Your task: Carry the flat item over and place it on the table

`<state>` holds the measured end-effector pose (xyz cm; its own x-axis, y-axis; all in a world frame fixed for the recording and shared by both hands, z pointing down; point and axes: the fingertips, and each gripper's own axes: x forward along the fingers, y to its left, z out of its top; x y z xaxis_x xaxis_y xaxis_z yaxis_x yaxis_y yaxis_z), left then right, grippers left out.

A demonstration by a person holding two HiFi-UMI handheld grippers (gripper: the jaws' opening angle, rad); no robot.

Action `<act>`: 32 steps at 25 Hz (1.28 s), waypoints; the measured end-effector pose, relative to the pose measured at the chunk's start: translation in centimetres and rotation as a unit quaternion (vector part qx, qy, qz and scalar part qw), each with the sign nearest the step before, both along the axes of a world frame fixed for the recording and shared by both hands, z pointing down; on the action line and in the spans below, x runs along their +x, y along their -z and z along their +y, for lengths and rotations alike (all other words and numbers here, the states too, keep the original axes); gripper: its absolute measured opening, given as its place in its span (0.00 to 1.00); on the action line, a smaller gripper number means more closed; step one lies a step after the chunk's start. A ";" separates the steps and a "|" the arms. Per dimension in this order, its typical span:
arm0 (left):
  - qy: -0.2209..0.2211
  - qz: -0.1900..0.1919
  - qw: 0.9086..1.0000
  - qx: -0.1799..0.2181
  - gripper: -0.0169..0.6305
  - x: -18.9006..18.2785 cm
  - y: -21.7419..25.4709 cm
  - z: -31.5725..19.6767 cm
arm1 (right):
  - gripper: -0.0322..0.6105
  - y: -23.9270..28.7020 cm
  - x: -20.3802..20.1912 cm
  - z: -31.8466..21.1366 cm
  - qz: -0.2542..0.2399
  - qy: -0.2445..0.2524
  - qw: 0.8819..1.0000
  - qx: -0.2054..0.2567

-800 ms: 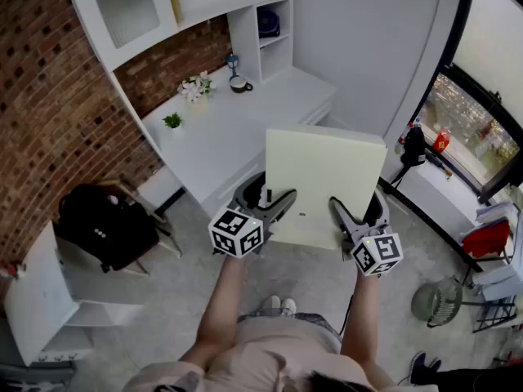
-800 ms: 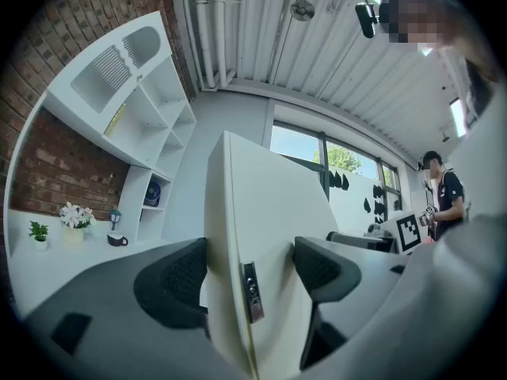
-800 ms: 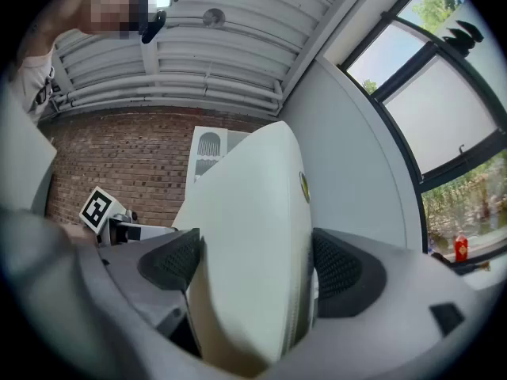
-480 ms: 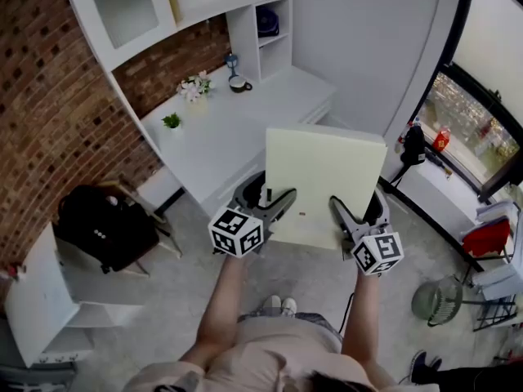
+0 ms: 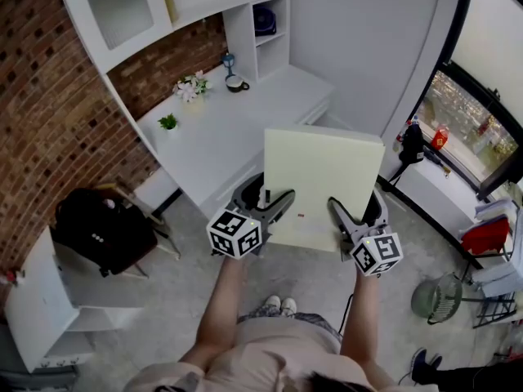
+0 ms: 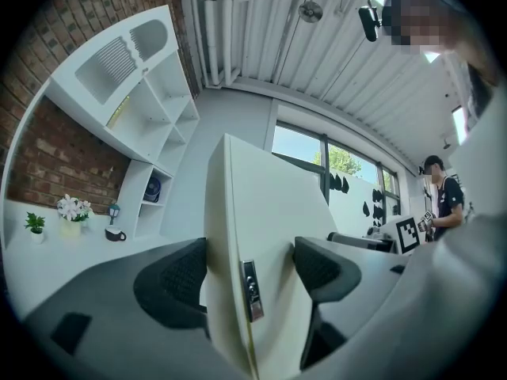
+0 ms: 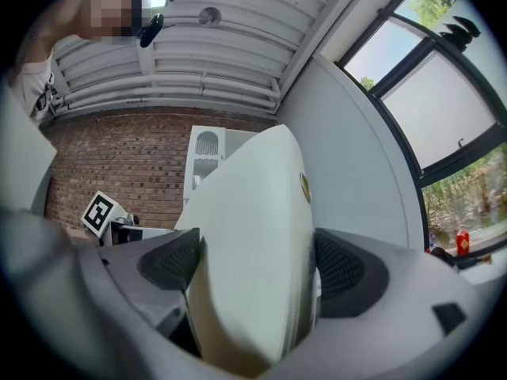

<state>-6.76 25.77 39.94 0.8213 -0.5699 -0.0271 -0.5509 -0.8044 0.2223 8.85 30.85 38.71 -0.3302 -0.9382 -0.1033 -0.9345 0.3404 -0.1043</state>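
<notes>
The person holds the flat item [image 5: 323, 178] with two tools at once, probably because such a wide and thin panel would tip or swing if it was taken from one side only. The left gripper [image 5: 268, 196] is clenched on the near edge at the left side, and the right gripper [image 5: 358, 211] is clenched on the same edge at the right side. In each gripper view, the ribbed pads press on both faces of the panel. The item hangs in the air in front of the person's body, over the floor, and its far edge points to the white table [image 5: 221, 133], which stands ahead and a little to the left. It is not yet laid down there. The item is pale cream, smooth and rectangular, with rounded edges. It seems to be made of two thin halves, because a small metal latch [image 6: 250, 290] sits on its edge, and a small round mark [image 7: 305, 186] shows on its rim near the right jaws
</notes>
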 end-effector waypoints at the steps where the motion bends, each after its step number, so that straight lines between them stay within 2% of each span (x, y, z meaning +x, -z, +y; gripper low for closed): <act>1: -0.001 0.000 1.000 0.000 0.55 0.0 0.0 -0.1 | 0.76 0.0 0.0 -0.1 -0.003 0.001 1.000 -0.001; 19: -0.022 -0.003 1.000 -0.002 0.55 0.4 -1.2 -5.1 | 0.76 -1.3 0.3 -4.6 -0.011 -0.015 1.000 -0.005; 32: -0.012 -0.007 1.000 -0.016 0.55 2.5 -2.7 -12.2 | 0.76 -2.8 2.6 -12.0 -0.012 -0.009 1.000 -0.018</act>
<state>-4.21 13.53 42.64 0.8348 -0.5505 0.0021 -0.5346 -0.8099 0.2413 11.40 18.83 41.47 -0.3111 -0.9473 -0.0771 -0.9374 0.3192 -0.1392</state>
